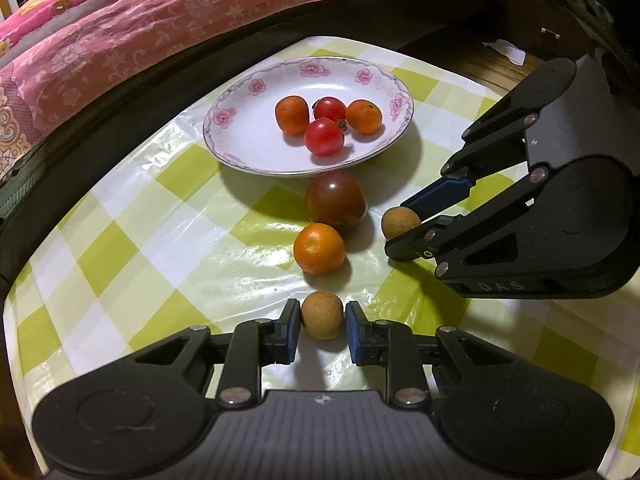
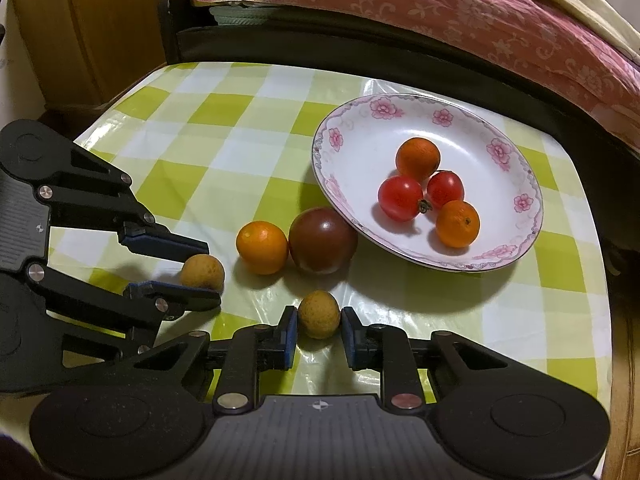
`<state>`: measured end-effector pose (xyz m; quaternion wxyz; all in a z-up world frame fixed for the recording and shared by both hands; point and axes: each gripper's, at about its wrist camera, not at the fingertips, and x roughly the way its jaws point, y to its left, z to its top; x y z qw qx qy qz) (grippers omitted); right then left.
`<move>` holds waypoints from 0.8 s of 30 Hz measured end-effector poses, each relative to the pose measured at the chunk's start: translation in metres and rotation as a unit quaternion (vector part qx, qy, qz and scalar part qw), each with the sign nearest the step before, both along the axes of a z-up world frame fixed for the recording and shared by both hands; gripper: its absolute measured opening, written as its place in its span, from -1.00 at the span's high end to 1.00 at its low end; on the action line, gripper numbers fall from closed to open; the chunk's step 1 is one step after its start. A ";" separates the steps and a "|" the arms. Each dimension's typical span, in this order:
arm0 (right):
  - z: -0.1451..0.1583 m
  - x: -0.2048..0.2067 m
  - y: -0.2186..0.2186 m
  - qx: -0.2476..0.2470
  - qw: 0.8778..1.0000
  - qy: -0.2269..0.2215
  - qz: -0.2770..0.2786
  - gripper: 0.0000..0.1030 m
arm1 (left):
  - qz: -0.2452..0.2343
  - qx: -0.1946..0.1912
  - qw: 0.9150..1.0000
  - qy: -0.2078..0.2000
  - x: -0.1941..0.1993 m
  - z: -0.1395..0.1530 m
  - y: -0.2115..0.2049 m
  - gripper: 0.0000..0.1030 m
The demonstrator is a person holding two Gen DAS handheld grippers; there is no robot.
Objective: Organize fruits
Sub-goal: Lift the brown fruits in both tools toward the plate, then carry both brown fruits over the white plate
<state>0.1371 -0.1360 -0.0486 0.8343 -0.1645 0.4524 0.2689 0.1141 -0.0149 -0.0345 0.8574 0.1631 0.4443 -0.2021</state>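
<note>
On the bench (image 2: 240, 128), beside the plate (image 2: 520, 236), each small round longan is bracketed by narrowed jaws: left hand-held gripper (image 1: 322, 317), right hand-held gripper (image 2: 318, 316); firm contact cannot be told. Light, thin-shelled, prone to rolling; best taken across the middle. No long axis.

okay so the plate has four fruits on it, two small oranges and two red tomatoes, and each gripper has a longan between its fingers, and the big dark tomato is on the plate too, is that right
Not quite. The big dark tomato is not on the plate; it sits on the tablecloth against the plate's near rim, next to a loose orange, as the right wrist view shows. The rest holds: two small oranges and two red tomatoes on the plate, and a longan between the fingers of the left gripper and the right gripper.
</note>
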 end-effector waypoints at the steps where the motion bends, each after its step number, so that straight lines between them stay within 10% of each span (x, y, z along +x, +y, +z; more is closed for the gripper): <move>1: 0.001 0.000 0.000 0.001 1.000 0.001 0.000 0.63 | 0.000 0.000 1.000 -0.001 0.000 0.001 0.000 0.37; 24: 0.023 -0.005 -0.004 0.032 0.999 -0.019 -0.008 0.63 | 0.007 -0.011 0.999 -0.031 0.011 0.020 -0.005 0.37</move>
